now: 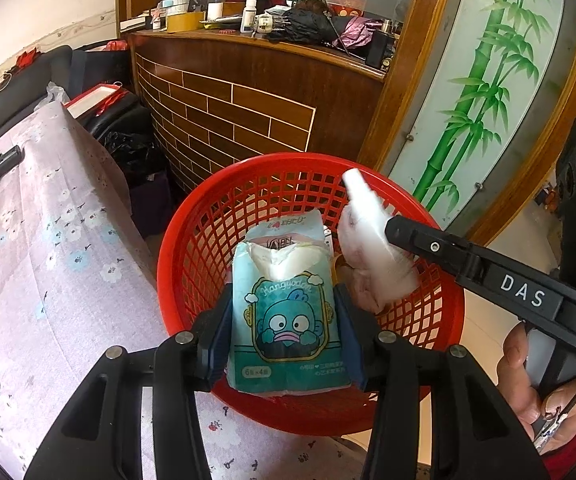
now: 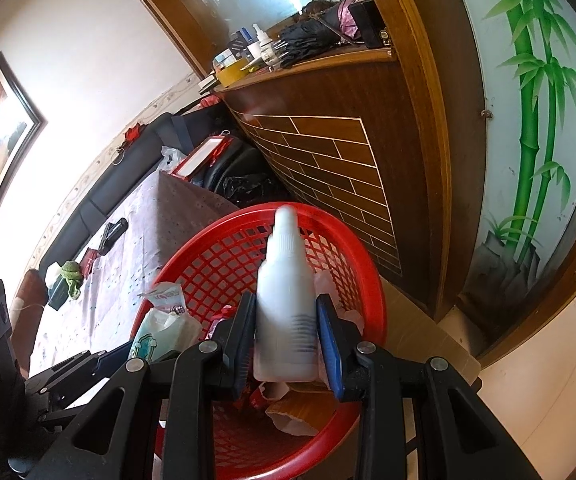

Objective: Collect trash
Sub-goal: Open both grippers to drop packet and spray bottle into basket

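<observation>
The left claw (image 1: 285, 322) is clamped on a torn teal tissue pack (image 1: 288, 312), held above the near rim of the red basket (image 1: 191, 240). The right claw (image 2: 288, 340) grips a white bottle (image 2: 285, 300) over the same basket, where crumpled paper (image 2: 288, 416) lies. The basket sits at the edge of the bench (image 1: 27, 280) with its flowered cloth.

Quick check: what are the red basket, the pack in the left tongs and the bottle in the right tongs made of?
Red basket: glossy moulded plastic, open lattice. Tissue pack: thin printed plastic film, torn open, likely paper inside. White bottle: matte, slightly translucent plastic, blurred.
</observation>
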